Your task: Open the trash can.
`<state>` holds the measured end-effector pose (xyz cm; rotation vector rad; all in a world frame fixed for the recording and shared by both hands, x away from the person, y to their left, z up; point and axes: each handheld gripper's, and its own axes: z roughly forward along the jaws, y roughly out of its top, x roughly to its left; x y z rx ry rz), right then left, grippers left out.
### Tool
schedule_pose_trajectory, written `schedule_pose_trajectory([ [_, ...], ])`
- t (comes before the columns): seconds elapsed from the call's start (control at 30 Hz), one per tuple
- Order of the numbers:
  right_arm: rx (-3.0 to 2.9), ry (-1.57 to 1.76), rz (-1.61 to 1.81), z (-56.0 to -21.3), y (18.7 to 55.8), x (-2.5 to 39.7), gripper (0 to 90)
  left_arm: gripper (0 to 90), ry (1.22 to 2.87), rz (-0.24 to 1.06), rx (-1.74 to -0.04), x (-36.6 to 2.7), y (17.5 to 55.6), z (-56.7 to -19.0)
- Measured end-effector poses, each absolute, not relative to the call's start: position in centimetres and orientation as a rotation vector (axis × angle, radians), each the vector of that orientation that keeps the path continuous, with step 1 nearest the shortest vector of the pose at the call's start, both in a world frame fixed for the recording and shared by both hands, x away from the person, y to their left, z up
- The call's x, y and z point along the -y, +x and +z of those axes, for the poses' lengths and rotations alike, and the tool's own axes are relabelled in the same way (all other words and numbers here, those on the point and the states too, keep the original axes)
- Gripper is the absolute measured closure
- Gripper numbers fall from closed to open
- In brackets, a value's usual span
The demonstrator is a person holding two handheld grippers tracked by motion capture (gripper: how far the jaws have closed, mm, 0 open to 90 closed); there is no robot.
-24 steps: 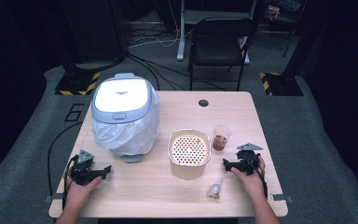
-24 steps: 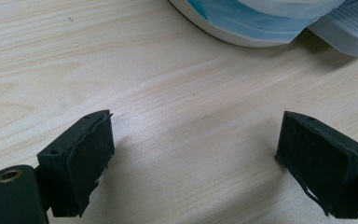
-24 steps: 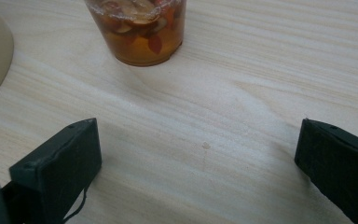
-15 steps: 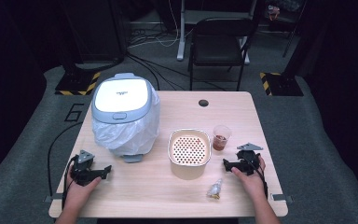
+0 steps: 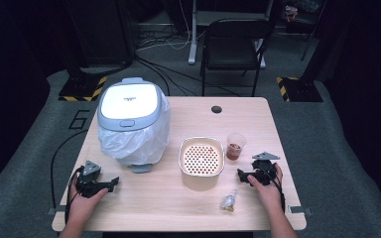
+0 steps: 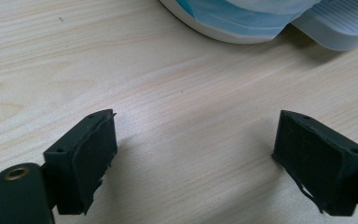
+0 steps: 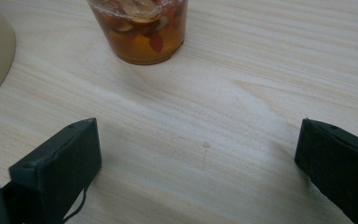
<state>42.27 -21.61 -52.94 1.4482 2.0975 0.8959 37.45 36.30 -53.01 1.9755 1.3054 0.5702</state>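
This looks like a recording lab or studio, not a home. A single pale wooden counter [image 5: 178, 208] stands alone on grey carpet [image 5: 327, 139], walled in by black curtains and darkness. At twelve o'clock, a black folding metal chair [image 5: 233, 47] sits empty beyond the counter, with loose black and white cables [image 5: 163, 39] trailing over the floor beside a grey metal stand post [image 5: 193, 34]. Yellow-and-black hazard-striped base plates [image 5: 82, 91] lie at ten and two o'clock. A large numeral six [image 5: 79, 120] is marked on the carpet at nine o'clock, like a station number.
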Motion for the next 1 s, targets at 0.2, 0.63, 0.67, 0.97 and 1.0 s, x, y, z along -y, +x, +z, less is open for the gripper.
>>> schedule_pose_trajectory([
  [0.2,-2.097,1.45,0.895,-52.9,42.3,21.6,0.0,31.0,1.967,0.556,-1.258,-36.0,37.2,-52.9],
  [0.63,-2.097,1.45,0.896,-52.9,42.3,21.6,0.0,34.9,1.976,0.532,-1.068,-32.5,35.3,-51.0],
  [0.67,-2.097,1.451,0.896,-52.9,42.3,21.6,0.0,34.9,1.967,0.533,-1.057,-32.3,35.3,-50.9],
  [0.97,-2.097,1.45,0.896,-52.9,42.3,21.6,0.0,34.9,1.974,0.498,-0.983,-29.9,35.5,-50.6],
  [1.0,-2.097,1.45,0.896,-52.9,42.3,21.6,0.0,34.9,1.977,0.494,-0.977,-29.6,35.6,-50.6],
])
